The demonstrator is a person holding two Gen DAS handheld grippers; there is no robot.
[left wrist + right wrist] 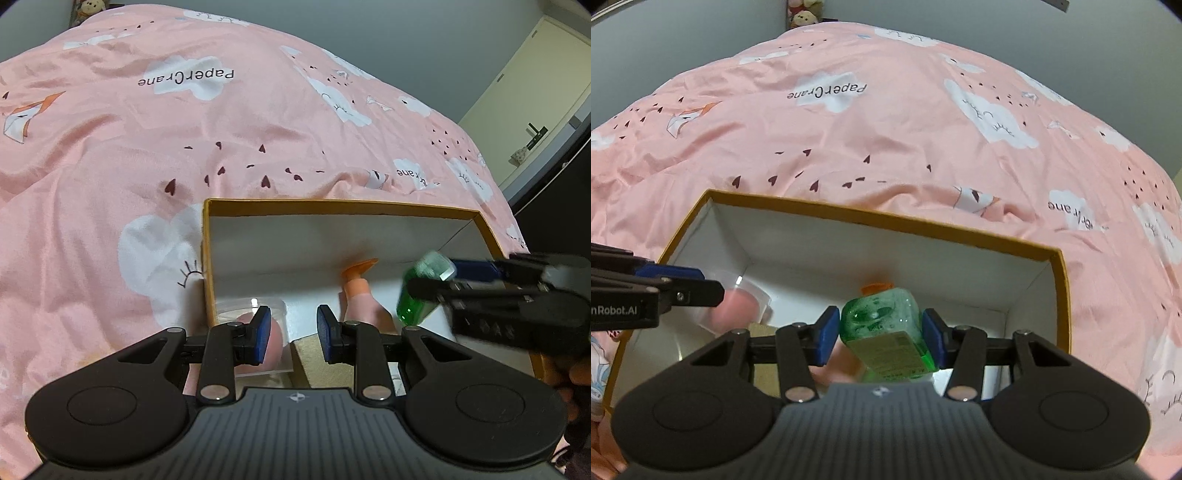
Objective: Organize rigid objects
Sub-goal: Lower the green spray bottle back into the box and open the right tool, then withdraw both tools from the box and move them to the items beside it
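Note:
An open box with an orange rim (332, 202) (871, 218) and white inside lies on the pink bed cover. My right gripper (882, 332) (445, 277) is shut on a green transparent bottle (881, 319) (415, 295) and holds it tilted over the right part of the box. My left gripper (293, 330) (698, 282) hangs over the box's near left part, its blue pads apart with nothing between them. Inside lie a clear tub with a pink ball (255, 317) (742, 306) and a pink bottle with an orange nozzle (360, 291) (875, 286).
A brown cardboard piece (317, 356) (762, 329) lies in the box near the front. The pink cloud-print cover (184, 147) (886, 147) spreads all around. A cream door (535, 110) stands at the far right. Plush toys (805, 14) sit beyond the bed.

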